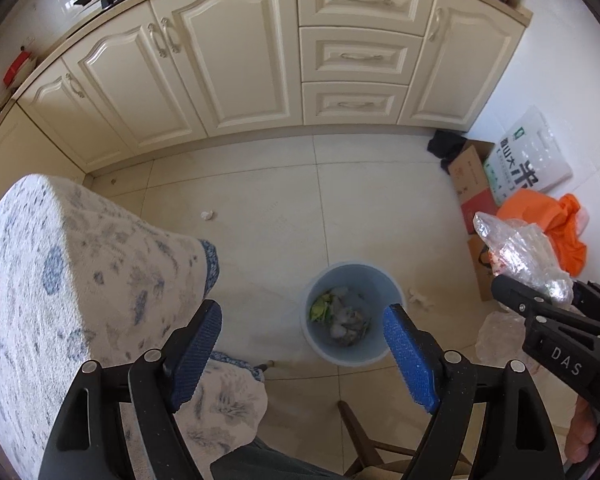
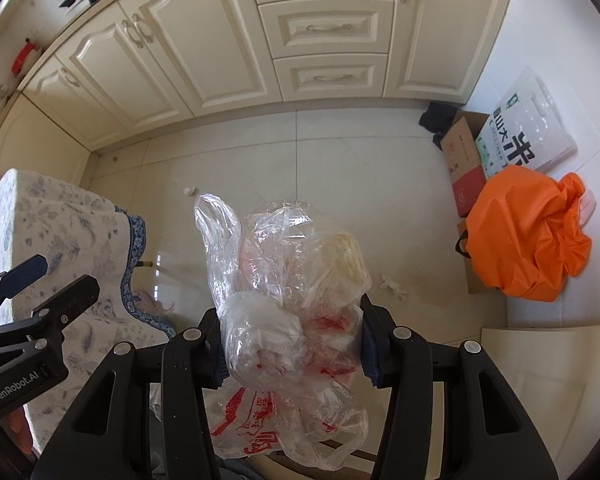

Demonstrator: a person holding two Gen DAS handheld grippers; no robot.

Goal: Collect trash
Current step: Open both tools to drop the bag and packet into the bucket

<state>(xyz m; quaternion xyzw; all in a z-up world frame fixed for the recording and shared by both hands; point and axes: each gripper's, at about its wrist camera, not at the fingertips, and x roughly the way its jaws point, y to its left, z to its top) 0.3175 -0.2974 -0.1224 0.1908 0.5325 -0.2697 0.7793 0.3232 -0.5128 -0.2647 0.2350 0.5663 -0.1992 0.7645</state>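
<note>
Crinkly clear plastic bags, long axis upright, clenched by right gripper; left gripper released, empty, above round blue bin.

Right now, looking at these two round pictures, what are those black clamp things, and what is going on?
No robot here: a person holds a hand-held gripping tool in each hand, each with a wide-angle camera looking along its fingers, so one picture comes from each hand. The left tool stands open and empty above a blue bin already holding scraps. The right tool is clamped on a bundle of clear plastic bags. Crumpled tissues lie on the tiled floor.
</note>
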